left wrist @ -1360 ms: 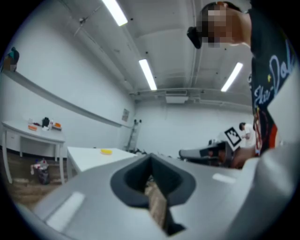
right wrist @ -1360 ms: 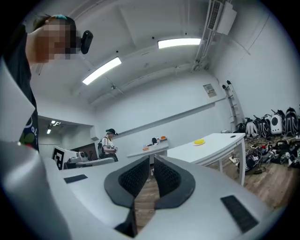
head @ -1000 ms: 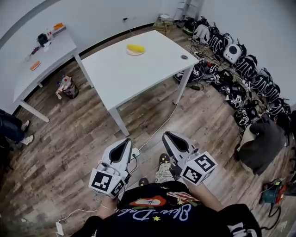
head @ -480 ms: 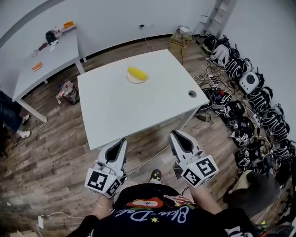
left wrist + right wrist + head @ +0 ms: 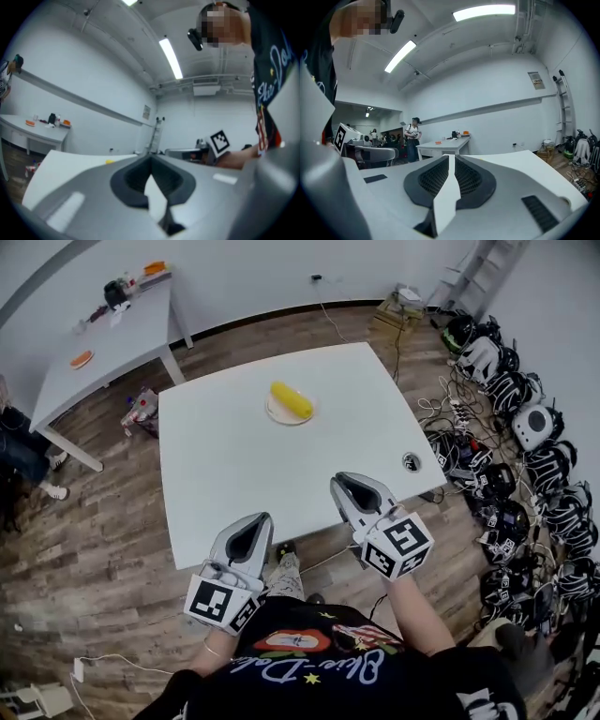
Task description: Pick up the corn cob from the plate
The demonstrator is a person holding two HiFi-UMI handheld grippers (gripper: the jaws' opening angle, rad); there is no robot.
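Observation:
A yellow corn cob (image 5: 291,401) lies on a small pale plate (image 5: 277,414) on the far half of a white table (image 5: 225,465). My left gripper (image 5: 258,520) hangs at the table's near edge, shut and empty. My right gripper (image 5: 351,480) is over the near right part of the tabletop, also shut with nothing in it. Both point level toward the plate and are well short of it. In the left gripper view the corn cob (image 5: 109,161) is a small yellow spot far beyond the shut jaws. The right gripper view shows no corn past its shut jaws.
A cable hole (image 5: 411,462) sits near the table's right edge. A second white table (image 5: 103,343) with small items stands at the back left. Backpacks and cables (image 5: 525,427) line the floor on the right. A person (image 5: 19,456) stands at the far left.
The table and the plate have come much closer in the head view. Both grippers have moved forward from over the floor to the table's near edge, still shut.

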